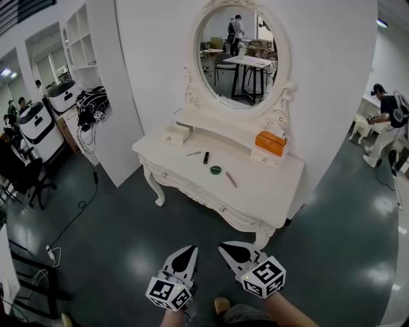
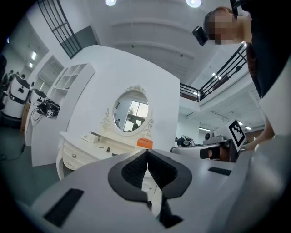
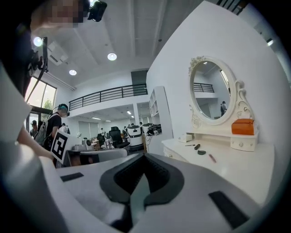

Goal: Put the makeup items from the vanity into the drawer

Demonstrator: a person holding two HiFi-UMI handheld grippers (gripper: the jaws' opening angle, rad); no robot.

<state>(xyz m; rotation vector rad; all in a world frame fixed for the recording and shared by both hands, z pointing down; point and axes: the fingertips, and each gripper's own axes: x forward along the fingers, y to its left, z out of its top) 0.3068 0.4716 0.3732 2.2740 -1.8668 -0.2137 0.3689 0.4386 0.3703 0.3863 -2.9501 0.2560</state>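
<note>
The makeup items (image 1: 216, 170) are scattered at the middle of the white table (image 1: 268, 188), below an oval mirror (image 1: 238, 54); an orange box (image 1: 270, 142) is set at its back right corner; the left tongs (image 1: 189, 250) and right tongs (image 1: 225, 246) are held closed and empty above the dark glossy floor (image 1: 128, 236).

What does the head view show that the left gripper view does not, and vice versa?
Only the head view: the marker cube of the left claw, the person's shoe, and a floor cable. Only the left gripper view: ceiling lights, a balcony railing, and the left claw's jaws pressed together with nothing between. Both: the white vanity, its oval mirror, the orange box and the right claw.
</note>
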